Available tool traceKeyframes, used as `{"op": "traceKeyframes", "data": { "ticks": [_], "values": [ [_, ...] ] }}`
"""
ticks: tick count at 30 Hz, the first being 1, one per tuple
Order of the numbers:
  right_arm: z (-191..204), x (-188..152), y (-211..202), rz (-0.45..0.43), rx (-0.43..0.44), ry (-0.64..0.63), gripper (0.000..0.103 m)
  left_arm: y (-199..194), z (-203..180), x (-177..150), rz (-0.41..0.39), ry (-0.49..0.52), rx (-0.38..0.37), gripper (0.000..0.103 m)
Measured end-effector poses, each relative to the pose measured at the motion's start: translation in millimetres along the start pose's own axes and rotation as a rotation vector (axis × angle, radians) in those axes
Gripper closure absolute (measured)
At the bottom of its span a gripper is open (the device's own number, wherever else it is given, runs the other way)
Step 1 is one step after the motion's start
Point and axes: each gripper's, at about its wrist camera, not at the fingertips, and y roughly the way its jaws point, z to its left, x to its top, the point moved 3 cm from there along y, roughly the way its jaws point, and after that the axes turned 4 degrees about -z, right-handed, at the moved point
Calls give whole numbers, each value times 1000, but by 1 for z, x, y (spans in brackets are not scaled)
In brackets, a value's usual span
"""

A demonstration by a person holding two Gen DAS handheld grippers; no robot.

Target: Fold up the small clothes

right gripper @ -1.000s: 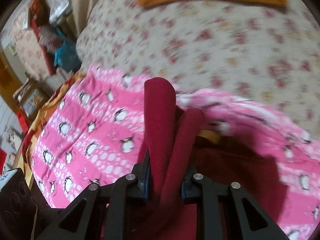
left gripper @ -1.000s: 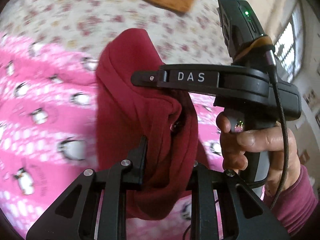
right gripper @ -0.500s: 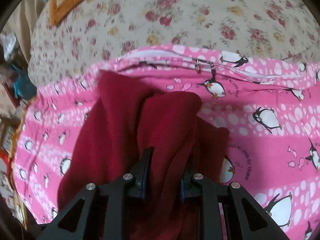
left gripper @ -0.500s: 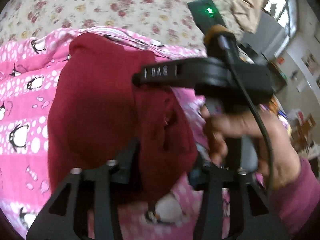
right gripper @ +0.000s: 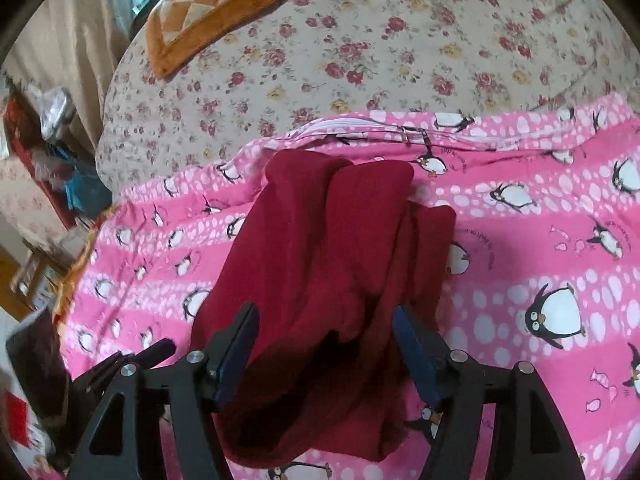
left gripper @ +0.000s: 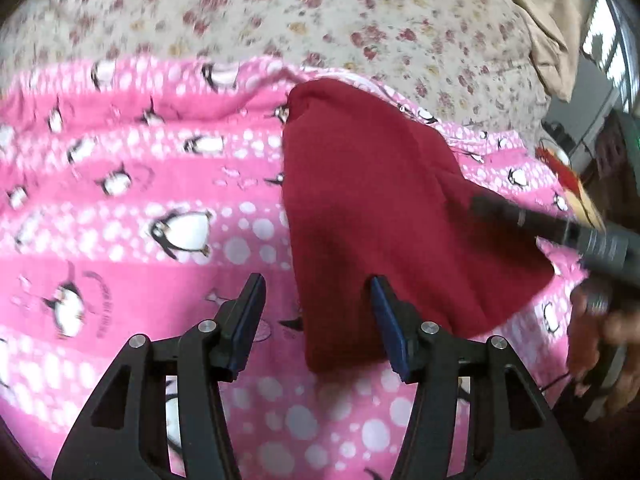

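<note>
Bedding covers the work area: a floral sheet with a pink penguin-print blanket laid over it and an orange checked cushion beyond. On the blanket lies the dark red garment, doubled over, its layers uneven and one edge bunched. Left gripper stands wide, holding nothing; right gripper likewise wide, fabric loose between the fingers. Judgement: one fold laid down; squaring and further folds outstanding.
</note>
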Motion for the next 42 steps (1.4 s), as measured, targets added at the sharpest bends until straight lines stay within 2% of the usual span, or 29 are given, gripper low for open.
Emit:
{"op": "traceKeyframes", "data": {
  "ticks": [1, 3, 7, 11, 12, 13, 15, 20, 22, 25, 28, 30, 31, 32, 34, 39, 42],
  "values": [
    [4, -3, 4, 10, -34, -59, 41, -1, -2, -5, 8, 7, -4, 49],
    [4, -14, 12, 47, -148, -179, 65, 2, -4, -8, 14, 37, -24, 49],
    [-11, -28, 7, 56, -129, -152, 68, -5, -7, -9, 7, 53, -42, 49],
    [-8, -21, -2, 42, -134, -154, 68, -1, -1, 0, 11, -3, -72, 49],
    [-8, -17, -6, 17, -135, -137, 64, -1, 0, 2, 10, -14, -72, 49],
    [-8, -12, -11, -19, -138, -110, 51, 0, 1, 3, 10, -17, -73, 48],
    [-7, 1, -18, -83, -136, -71, 40, 2, 0, 4, 11, -24, -71, 41],
    [19, 46, 6, -88, -159, -142, 40, 8, 1, 1, 22, -43, -70, 38],
    [37, 62, 30, -43, -128, -177, 40, 9, 3, 0, 22, -55, -69, 34],
    [54, 77, 82, 69, -81, -185, 40, 13, 5, -2, 33, -62, -72, 33],
    [40, 82, 120, 122, -152, -138, 41, 14, 7, -2, 31, -65, -79, 31],
    [15, 85, 131, 82, -227, -70, 41, 16, 7, -2, 33, -62, -85, 28],
    [1, 86, 133, 61, -270, -26, 41, 16, 7, -2, 31, -61, -89, 28],
    [-11, 84, 135, 54, -267, 22, 41, 17, 7, -2, 32, -59, -87, 26],
    [-21, 81, 134, 50, -217, 77, 41, 17, 6, -3, 33, -55, -83, 26],
    [-8, 76, 106, 41, -229, 31, 40, 16, 6, -4, 26, -46, -59, 26],
    [7, 65, 70, -1, -209, -36, 39, 17, 7, -4, 28, -51, -60, 26]
  ]
}}
